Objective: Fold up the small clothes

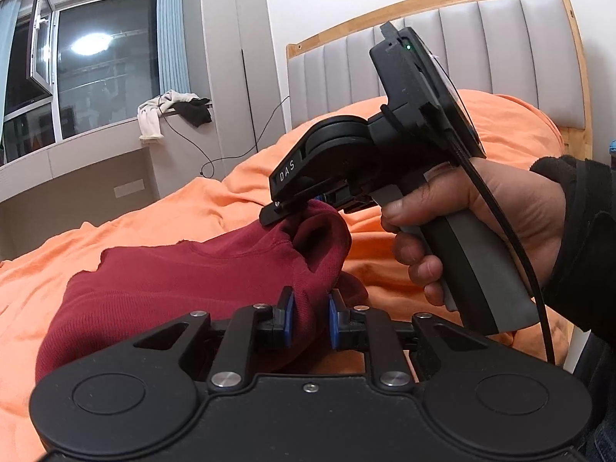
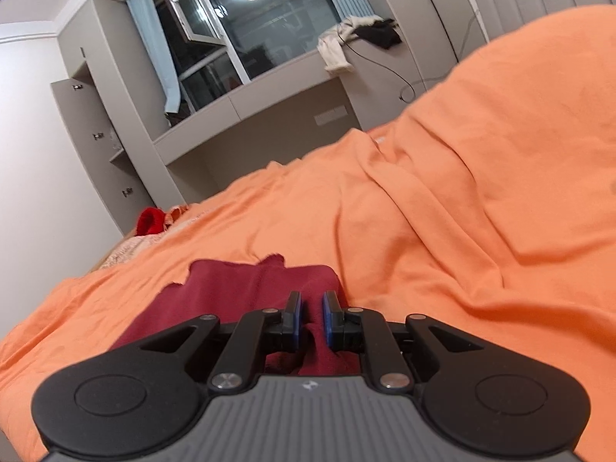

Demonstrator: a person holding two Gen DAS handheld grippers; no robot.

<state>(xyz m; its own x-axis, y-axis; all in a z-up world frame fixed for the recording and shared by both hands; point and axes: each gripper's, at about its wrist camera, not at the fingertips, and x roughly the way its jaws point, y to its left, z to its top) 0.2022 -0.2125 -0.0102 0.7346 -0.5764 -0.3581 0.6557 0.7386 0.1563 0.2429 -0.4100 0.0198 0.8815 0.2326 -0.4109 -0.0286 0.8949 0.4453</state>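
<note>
Open orange bedspread [image 2: 442, 211] beyond the maroon garment [image 2: 246, 281]; the headboard [image 1: 481, 38] bounds one end.

Dark red knit garment [image 1: 161, 285] lies on orange bed sheet [image 1: 161, 211], near edge lifted between both grippers. Left gripper [image 1: 310, 317] at near side of garment; right gripper [image 1: 304, 208] beyond it, to right. Padded grey headboard [image 1: 481, 50] behind bed, right. Window sill with pale and black clothes [image 1: 169, 109] behind bed, left.
</note>
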